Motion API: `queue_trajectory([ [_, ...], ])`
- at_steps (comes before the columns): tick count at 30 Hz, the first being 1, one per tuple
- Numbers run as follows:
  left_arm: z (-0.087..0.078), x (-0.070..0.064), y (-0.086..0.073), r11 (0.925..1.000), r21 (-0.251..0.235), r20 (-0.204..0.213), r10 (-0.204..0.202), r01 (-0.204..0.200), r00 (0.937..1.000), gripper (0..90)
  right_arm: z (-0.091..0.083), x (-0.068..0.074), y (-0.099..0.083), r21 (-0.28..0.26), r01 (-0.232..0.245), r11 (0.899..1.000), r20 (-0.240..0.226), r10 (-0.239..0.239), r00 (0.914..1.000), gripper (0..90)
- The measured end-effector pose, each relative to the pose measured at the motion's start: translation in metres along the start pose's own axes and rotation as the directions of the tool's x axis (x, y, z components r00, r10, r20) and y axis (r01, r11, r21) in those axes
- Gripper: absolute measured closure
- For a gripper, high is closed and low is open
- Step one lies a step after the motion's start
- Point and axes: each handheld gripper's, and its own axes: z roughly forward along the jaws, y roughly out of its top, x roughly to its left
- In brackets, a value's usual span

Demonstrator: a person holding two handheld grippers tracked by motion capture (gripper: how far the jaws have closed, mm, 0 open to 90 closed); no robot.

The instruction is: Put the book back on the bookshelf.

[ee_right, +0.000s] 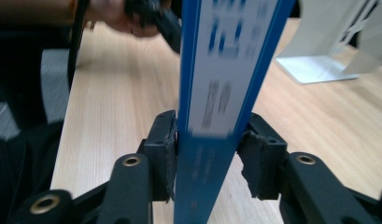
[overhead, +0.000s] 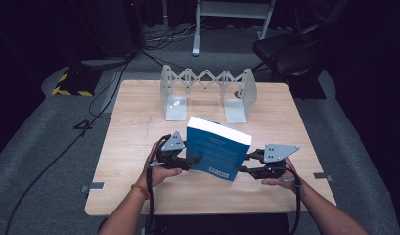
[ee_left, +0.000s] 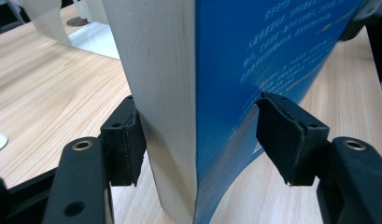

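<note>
A blue book [overhead: 217,149] with a white page block stands upright and tilted on the wooden table [overhead: 139,122], held from both sides. My left gripper [overhead: 193,159] clamps its left edge; in the left gripper view [ee_left: 198,135] one pad presses the pages and the other the blue cover [ee_left: 254,56]. On the book's right edge my right gripper [overhead: 244,163] is shut, and in the right gripper view [ee_right: 207,149] both pads squeeze the blue-and-white spine [ee_right: 226,56].
A grey expandable bookend rack [overhead: 207,83] stands at the table's far side, its base plates [ee_right: 319,65] lying flat on the wood. Beyond the table are a dark chair [overhead: 285,54], floor cables [overhead: 109,88] and a white frame leg [overhead: 196,29].
</note>
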Motion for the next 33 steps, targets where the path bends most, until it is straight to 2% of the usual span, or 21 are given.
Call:
queue_trajectory([
  [2,0.006,-0.002,0.003,1.0000,0.000,0.013,0.003,-0.003,0.9999,35.4,-0.003,0.002,0.003,-0.012,-0.006,1.000,0.022,0.006,0.9997,58.1],
  [7,0.018,-0.001,0.008,0.9998,-0.009,0.042,0.018,-0.018,0.9989,33.1,-0.007,0.001,0.006,-0.019,-0.016,1.000,0.021,0.016,0.9997,57.3],
  [10,0.022,0.000,0.011,0.9998,-0.010,0.044,0.015,-0.015,0.9989,32.5,-0.010,0.000,0.004,-0.020,-0.028,0.999,0.031,0.029,0.9991,57.2],
  [15,0.036,-0.002,0.016,0.9996,-0.027,0.041,0.011,-0.010,0.9991,28.6,-0.012,0.003,0.005,-0.014,-0.013,1.000,0.073,0.014,0.9972,54.6],
  [18,0.044,-0.004,0.020,0.9994,-0.033,0.041,0.013,-0.011,0.9991,28.7,-0.015,0.003,0.005,-0.014,-0.022,1.000,0.134,0.024,0.9908,55.0],
  [20,0.051,-0.007,0.023,0.9992,-0.037,0.052,0.016,-0.014,0.9986,28.7,-0.017,0.002,0.005,-0.021,-0.036,0.999,0.156,0.038,0.9870,55.0],
  [24,0.064,-0.012,0.029,0.9984,-0.045,0.074,0.036,-0.032,0.9966,28.6,-0.024,0.000,0.003,-0.035,-0.028,0.999,0.173,0.034,0.9843,54.2],
  [27,0.072,-0.014,0.032,0.9979,-0.059,0.083,0.033,-0.028,0.9960,28.5,-0.030,-0.001,0.002,-0.027,-0.013,1.000,0.194,0.018,0.9809,54.1],
  [33,0.081,-0.014,0.034,0.9966,-0.082,0.087,0.017,-0.010,0.9960,27.7,-0.038,-0.007,-0.002,-0.046,-0.053,0.998,0.210,0.062,0.9758,55.6],
])
